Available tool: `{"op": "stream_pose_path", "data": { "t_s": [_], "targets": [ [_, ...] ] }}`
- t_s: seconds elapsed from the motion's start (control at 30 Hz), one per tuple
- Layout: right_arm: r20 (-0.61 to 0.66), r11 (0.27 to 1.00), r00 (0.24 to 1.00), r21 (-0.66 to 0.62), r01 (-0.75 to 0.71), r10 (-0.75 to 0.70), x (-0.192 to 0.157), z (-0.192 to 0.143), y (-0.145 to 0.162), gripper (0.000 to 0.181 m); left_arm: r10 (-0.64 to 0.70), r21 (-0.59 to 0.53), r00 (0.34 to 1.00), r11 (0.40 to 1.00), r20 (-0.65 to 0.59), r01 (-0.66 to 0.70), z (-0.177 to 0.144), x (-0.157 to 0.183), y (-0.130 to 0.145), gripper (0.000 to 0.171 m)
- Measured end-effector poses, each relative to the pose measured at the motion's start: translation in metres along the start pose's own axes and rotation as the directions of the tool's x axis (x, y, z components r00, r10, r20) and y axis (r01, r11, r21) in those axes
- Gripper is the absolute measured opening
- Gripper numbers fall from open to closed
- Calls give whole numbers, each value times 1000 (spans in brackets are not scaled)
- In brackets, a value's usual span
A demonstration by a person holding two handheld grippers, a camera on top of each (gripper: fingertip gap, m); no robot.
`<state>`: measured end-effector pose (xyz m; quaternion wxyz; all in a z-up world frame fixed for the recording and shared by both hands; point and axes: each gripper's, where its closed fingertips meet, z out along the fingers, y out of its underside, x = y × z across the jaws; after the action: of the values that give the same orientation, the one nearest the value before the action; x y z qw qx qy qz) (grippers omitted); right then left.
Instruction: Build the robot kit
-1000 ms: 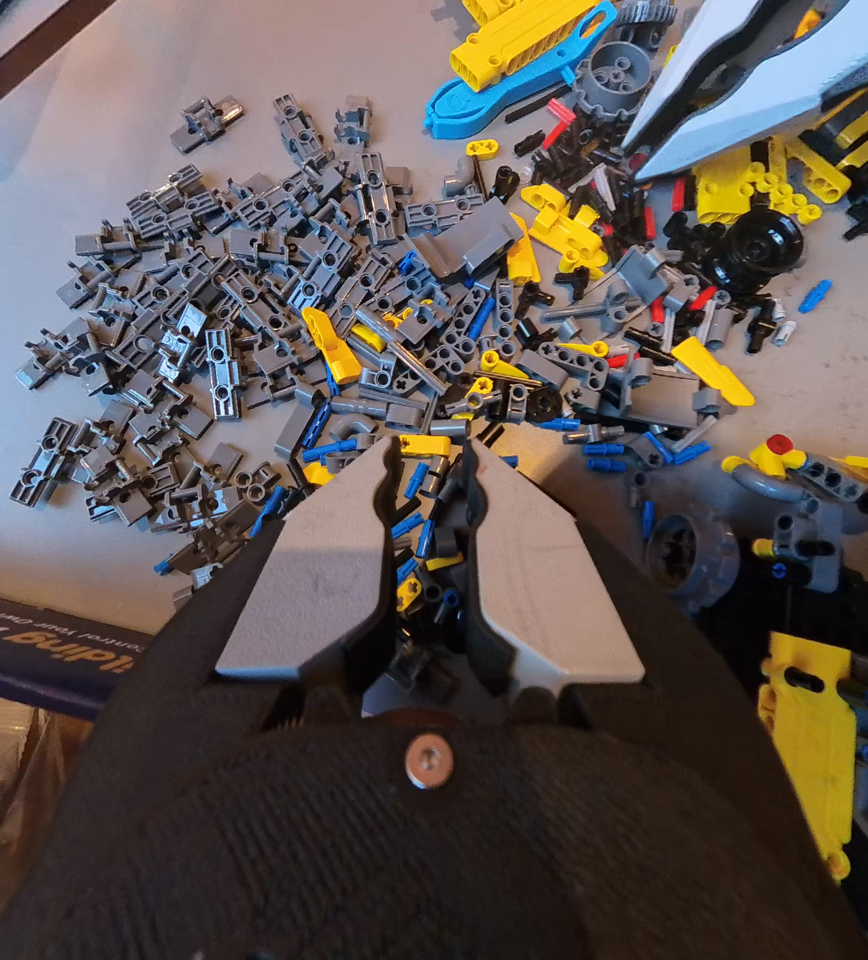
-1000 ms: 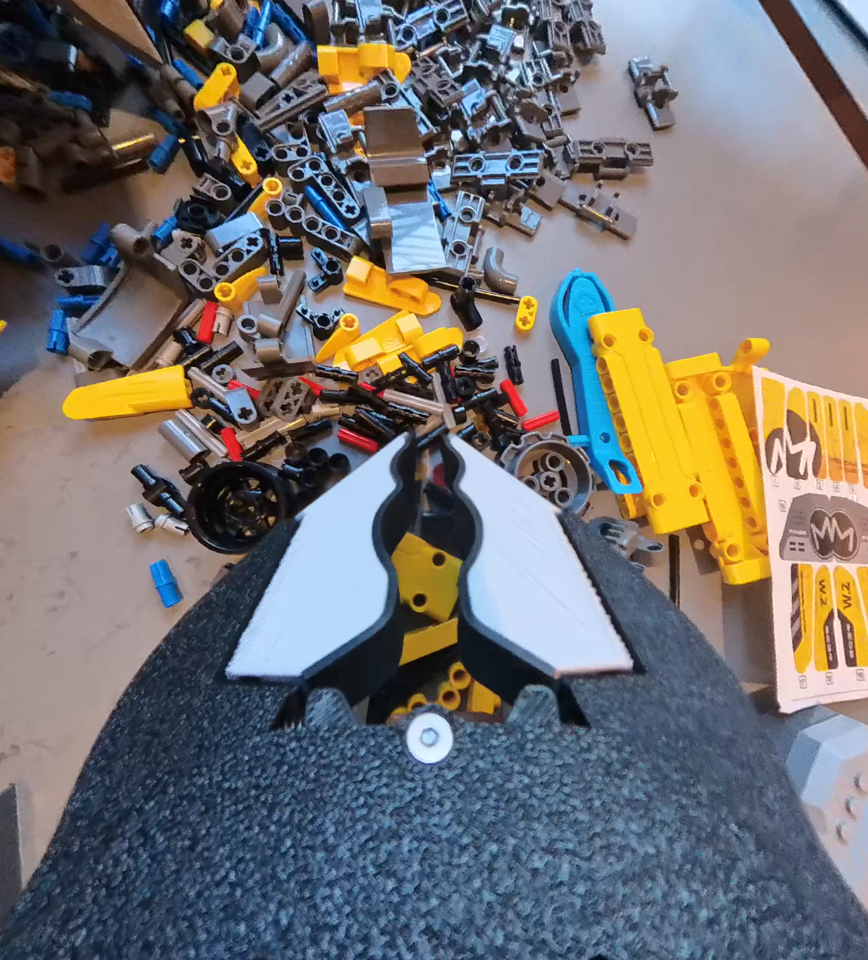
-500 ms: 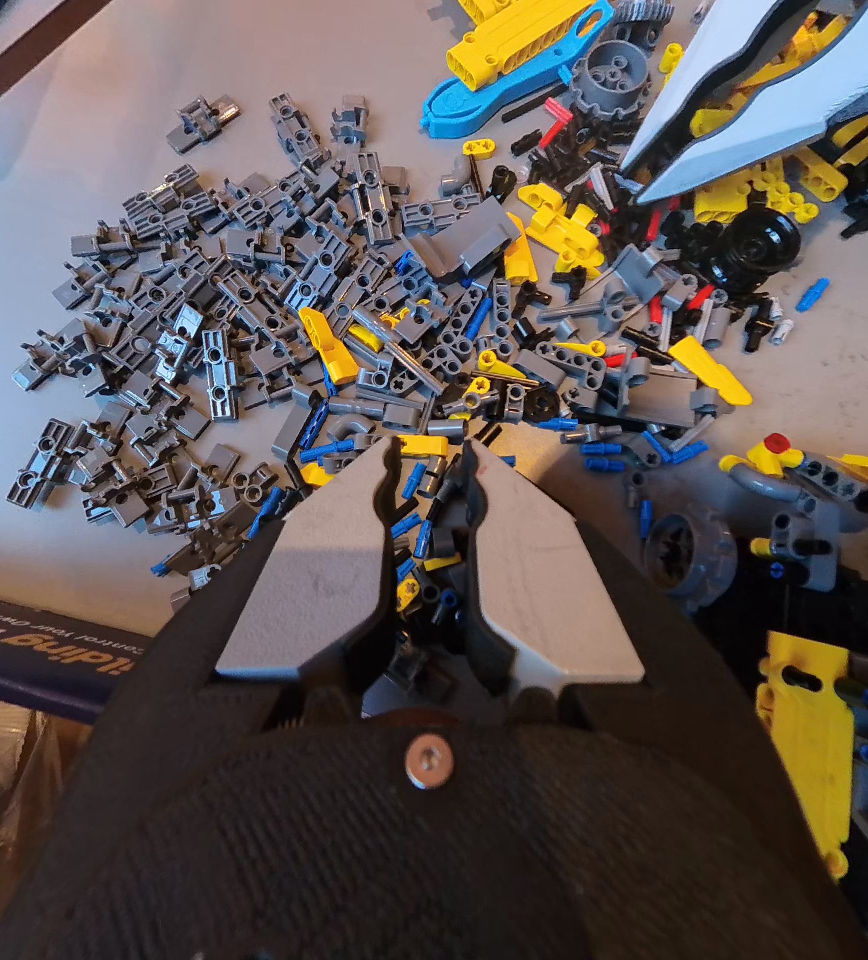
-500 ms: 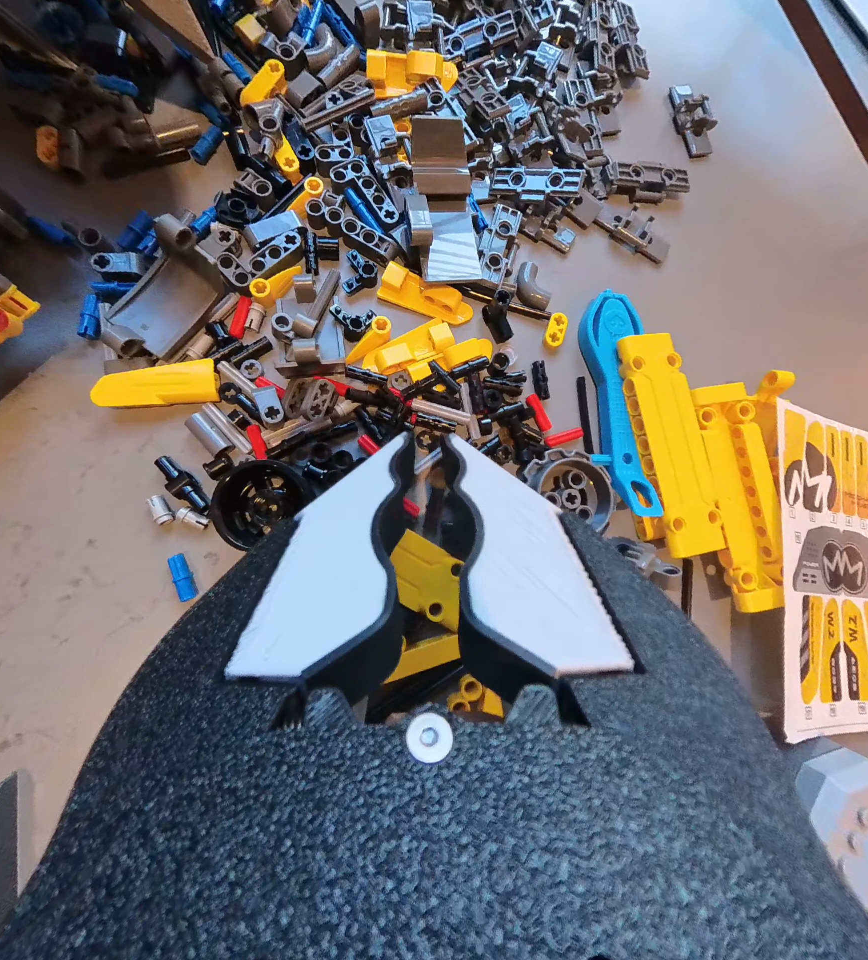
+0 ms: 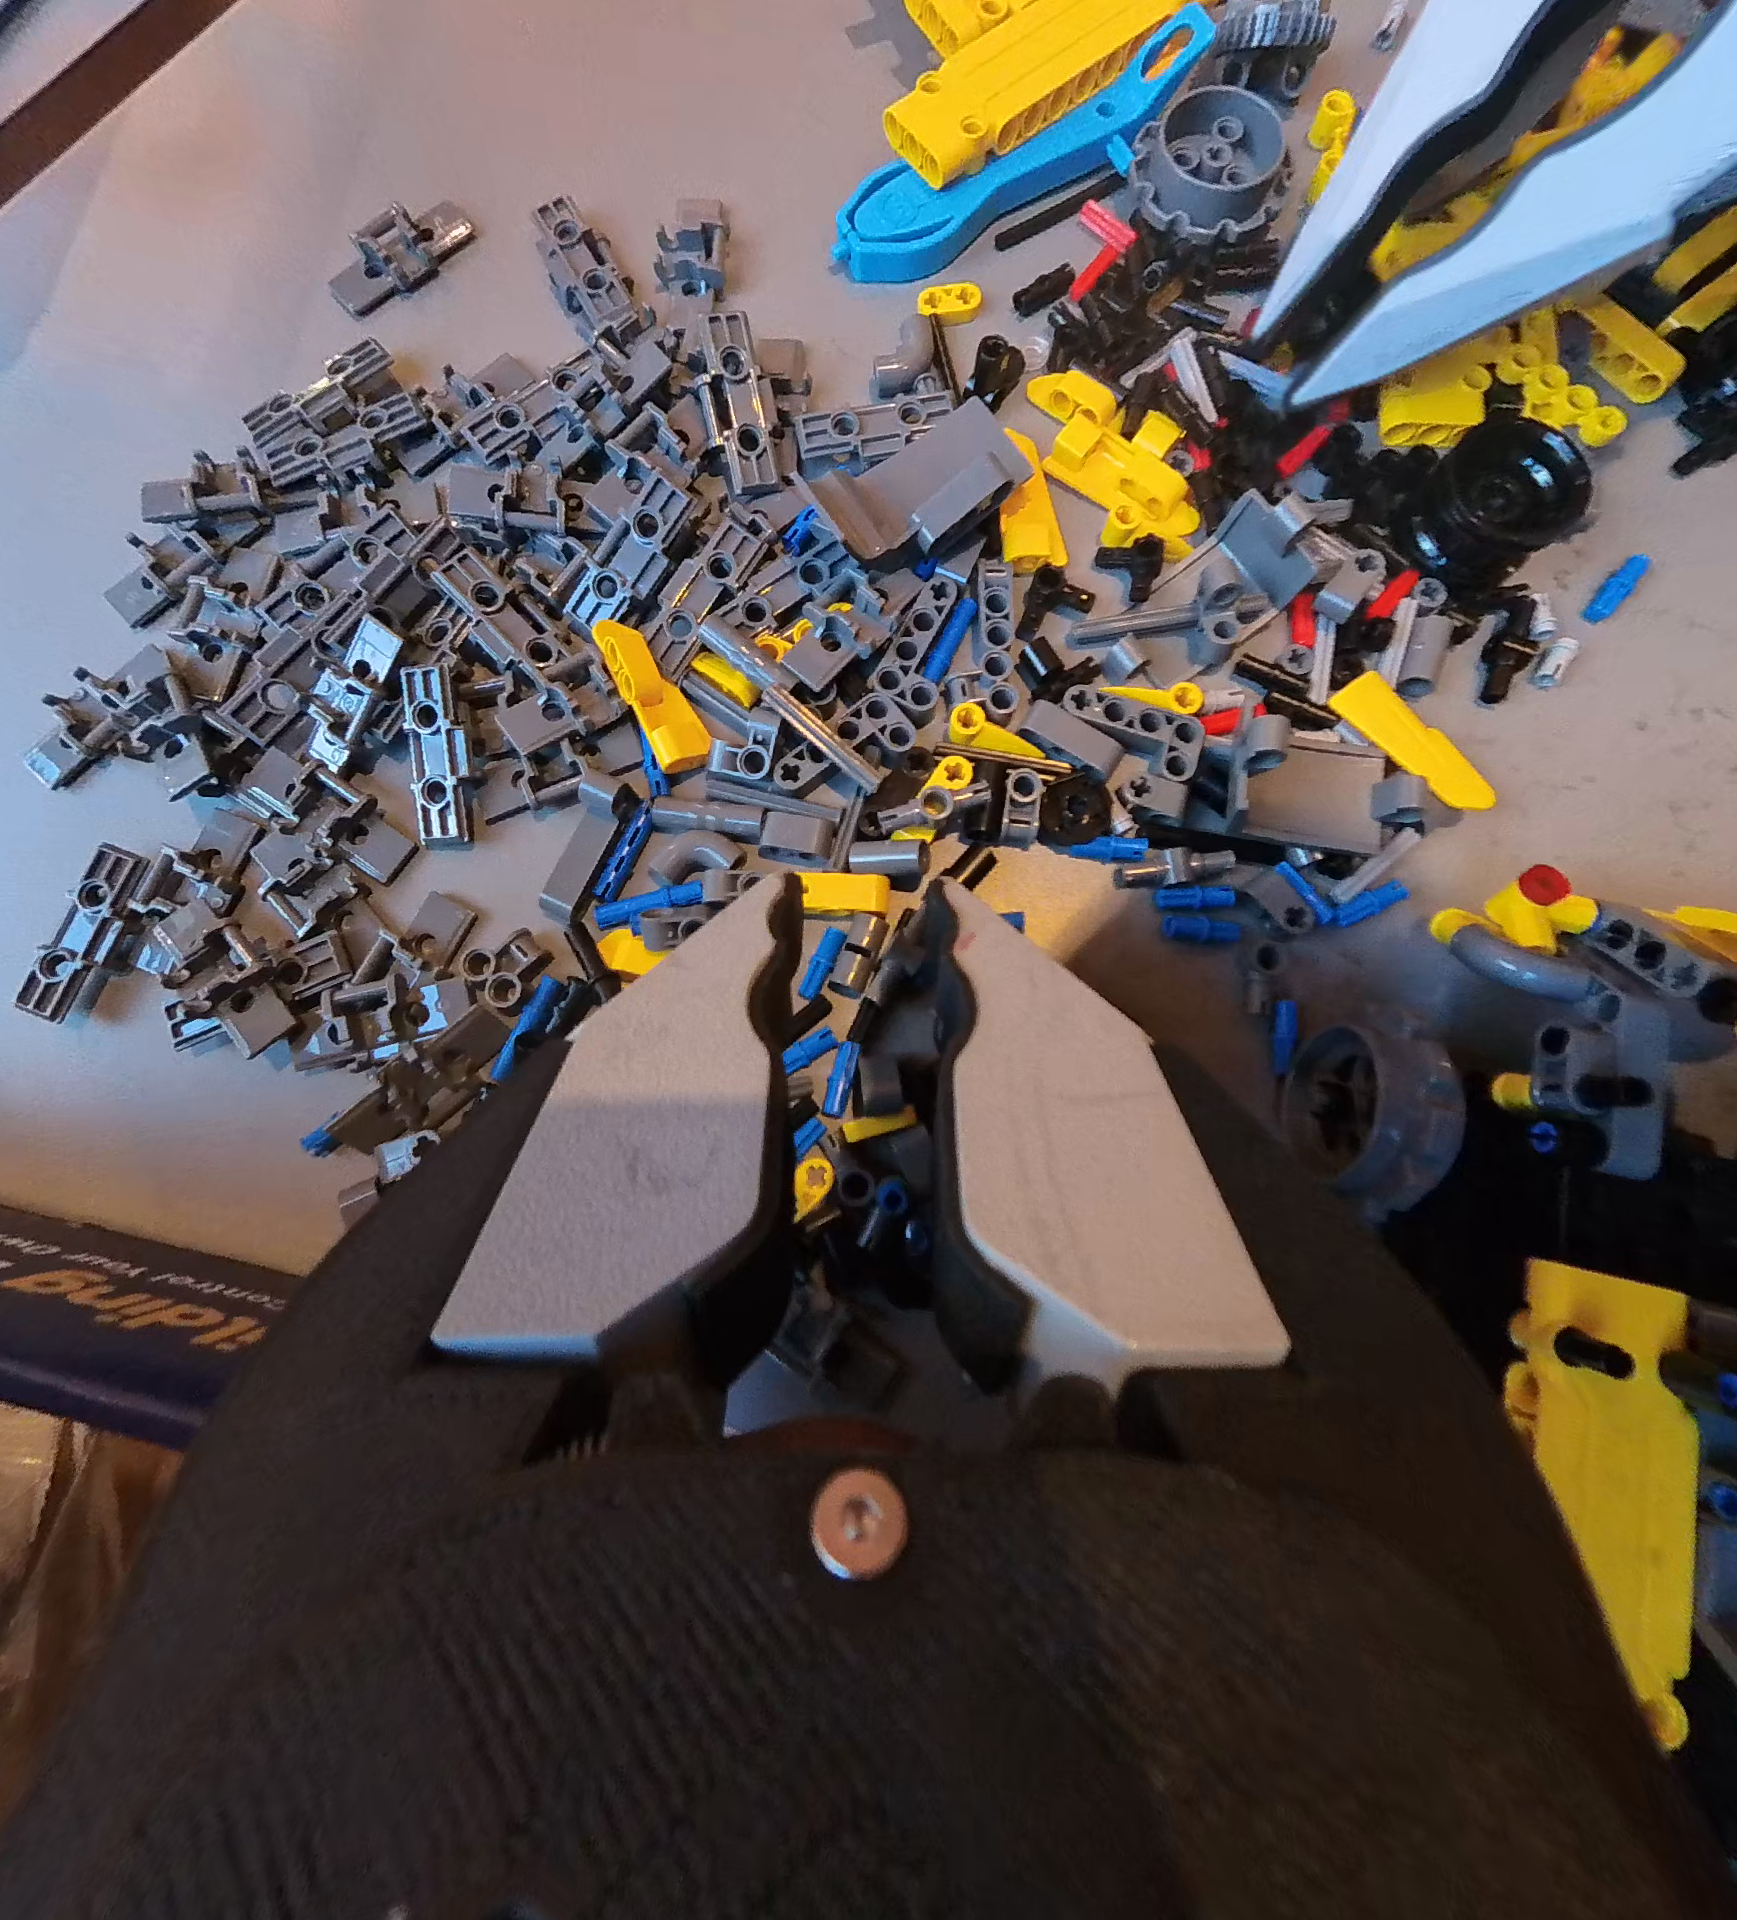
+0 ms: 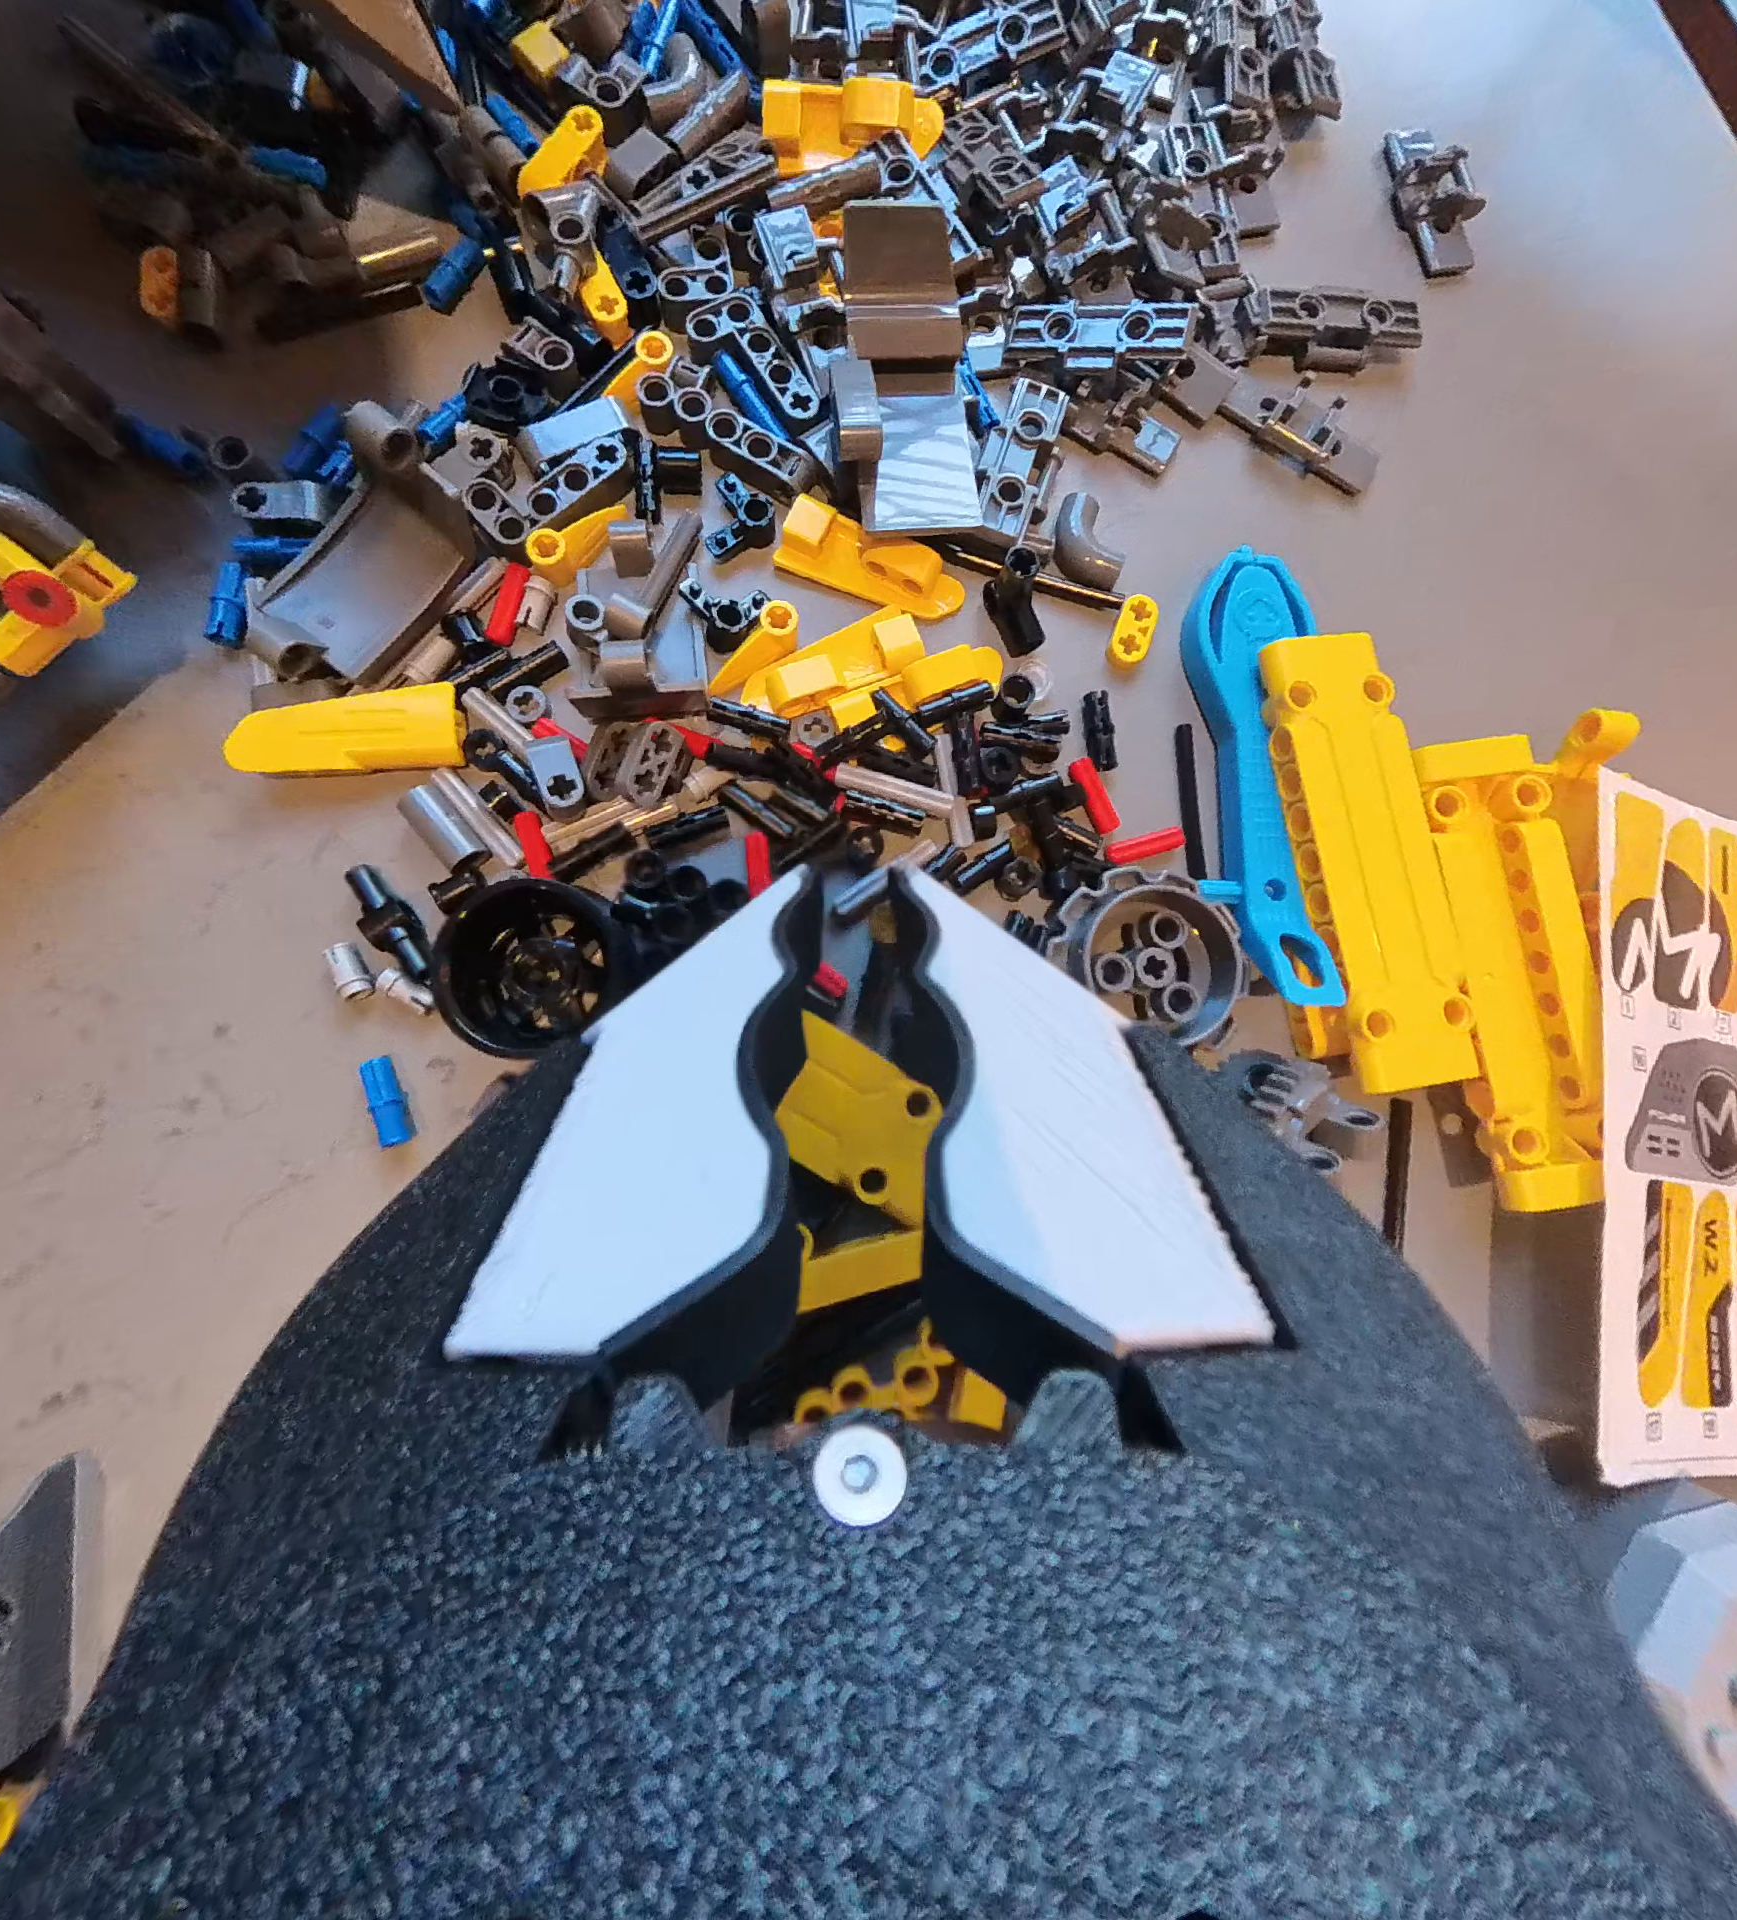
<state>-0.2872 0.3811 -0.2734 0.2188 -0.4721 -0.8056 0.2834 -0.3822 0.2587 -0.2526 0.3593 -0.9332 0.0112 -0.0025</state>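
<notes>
The left tool hangs over the near edge of a heap of building-toy parts on a grey tabletop. Its two fingers stand a narrow gap apart at the tips and grip nothing; loose blue pins and a yellow beam show on the tabletop through the gap. To the far left of it lies a wide spread of dark grey track links. At the near left edge sits a dark blue box, and at the right a part-built model with a grey wheel hub and a yellow panel.

The right tool is lowered to a cluster of black pins, with red pins among them. Its tips are almost closed, with only a slit between them; a short grey pin lies at the slit, but whether it is pinched or merely lying beneath cannot be told. A yellow plate with holes shows between the fingers nearer the camera. Just left of the tips rests a black wheel rim, just right a grey toothed hub. Beyond that to the right lie a blue brick separator, a yellow liftarm assembly and a sticker sheet. In the left view the right tool reaches in from the far right, its tips touching the black pins.
</notes>
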Motion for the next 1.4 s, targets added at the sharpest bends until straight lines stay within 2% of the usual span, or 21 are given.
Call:
{"op": "stream_pose_path", "data": {
  "t_s": [0.23, 0.8, 1.4],
  "targets": [
    [-14, 998, 999, 54, -40, 40, 7, -9, -8, 12, 0, 2, 1000, 1000, 0, 0, -1, 0, 0, 22],
    [64, 1000, 998, -20, 8, -6, -11, -2, 4, 9, 4, -1, 1000, 1000, 0, -4, 0, 1, 0, 22],
    [22, 997, 998, -49, 60, -59, -10, 0, 6, 4, 8, -6, 1000, 1000, -2, -8, 1, 2, 1, 22]
  ]
}}
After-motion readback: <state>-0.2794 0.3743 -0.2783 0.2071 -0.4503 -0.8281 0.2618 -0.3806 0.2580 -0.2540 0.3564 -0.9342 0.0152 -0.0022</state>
